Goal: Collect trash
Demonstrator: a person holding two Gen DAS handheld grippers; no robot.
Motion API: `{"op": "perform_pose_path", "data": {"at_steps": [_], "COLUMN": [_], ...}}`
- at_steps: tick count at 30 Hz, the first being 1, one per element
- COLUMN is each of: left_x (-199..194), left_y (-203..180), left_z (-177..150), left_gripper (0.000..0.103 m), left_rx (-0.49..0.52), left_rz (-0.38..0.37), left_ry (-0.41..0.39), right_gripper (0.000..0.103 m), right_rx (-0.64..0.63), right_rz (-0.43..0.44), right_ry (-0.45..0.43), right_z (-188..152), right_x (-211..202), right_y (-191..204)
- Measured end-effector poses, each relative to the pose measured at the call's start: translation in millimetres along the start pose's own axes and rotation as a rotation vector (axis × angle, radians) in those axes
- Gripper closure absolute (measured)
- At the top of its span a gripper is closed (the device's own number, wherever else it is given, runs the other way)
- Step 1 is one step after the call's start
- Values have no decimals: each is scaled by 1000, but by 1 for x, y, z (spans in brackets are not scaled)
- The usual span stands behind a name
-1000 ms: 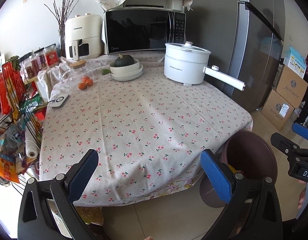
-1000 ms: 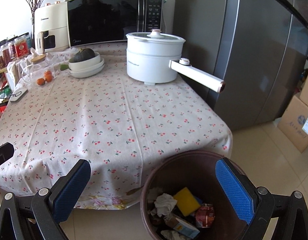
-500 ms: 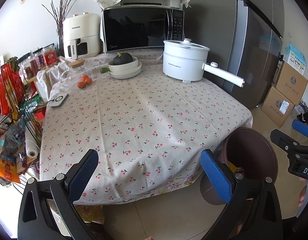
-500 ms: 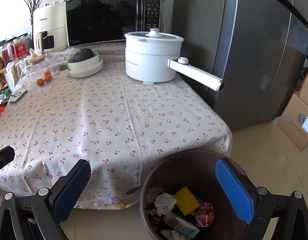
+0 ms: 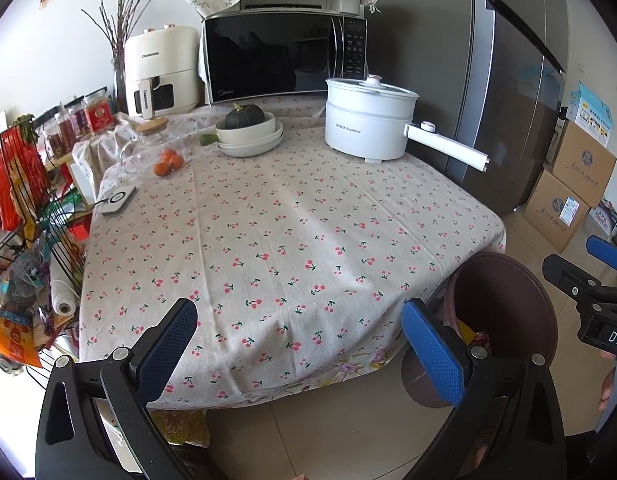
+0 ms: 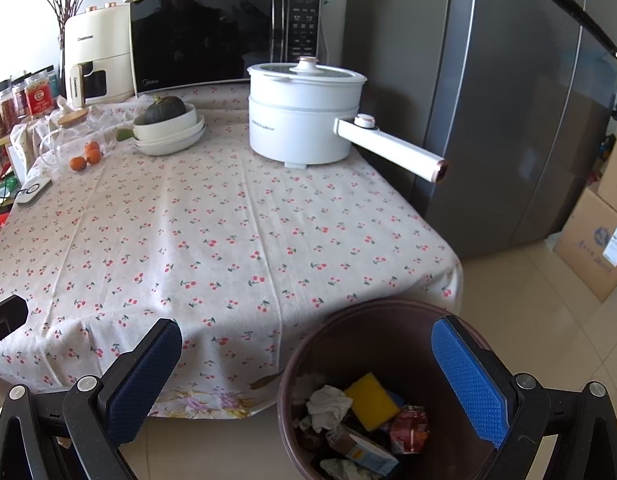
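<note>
Left tongs (image 5: 298, 354) are held spread wide, nothing between the pads, at the near edge of the counter (image 5: 292, 240). Right tongs (image 6: 306, 384) are likewise spread and empty, held above the near counter corner and the bin.

Trash bin (image 6: 388, 332), dark brown and round, is seen on the floor at the counter's near right corner, at about 5 o'clock in the right wrist view. Trash already inside it: yellow sponge (image 6: 370, 400), crumpled white tissue (image 6: 326, 404), red wrapper (image 6: 408, 428), small carton (image 6: 360, 452). In the left wrist view the same bin (image 5: 504, 304) is seen at 4 o'clock, with the right tongs (image 5: 604, 280) beside it at 3 o'clock.

No loose trash is seen on the cherry-print cloth. At the far end are found: white electric pot (image 5: 368, 124) at 1 o'clock with its handle pointing right, stacked bowls (image 5: 250, 140) holding a dark squash (image 5: 244, 116) at 12, three small oranges (image 5: 168, 162) at 11, a white puck-like device (image 5: 118, 200) at 10. Microwave (image 5: 282, 56) and air fryer (image 5: 160, 72) are set behind. Fridge (image 6: 508, 100) is seen to the right of the counter.
</note>
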State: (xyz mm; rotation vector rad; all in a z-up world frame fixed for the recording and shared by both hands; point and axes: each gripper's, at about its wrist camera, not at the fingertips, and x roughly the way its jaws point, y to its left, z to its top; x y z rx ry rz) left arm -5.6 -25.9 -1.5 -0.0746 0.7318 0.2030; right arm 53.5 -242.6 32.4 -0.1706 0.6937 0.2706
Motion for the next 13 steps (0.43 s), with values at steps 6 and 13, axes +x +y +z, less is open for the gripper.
{"op": "perform_pose_path", "data": {"at_steps": [6,13], "left_x": [0,5], "left_y": [0,4], "left_z": [0,0], "left_gripper": [0,0], "left_rx": [4,-9], "left_rz": [-16,-60], "left_ry": [-6,23], "right_gripper": [0,0], "right_rx": [1,-4], "right_rz": [-2,-5], "right_ry": [-2,-20], "right_z": [0,0], "right_x": [0,-2], "right_y": [-2,-3]}}
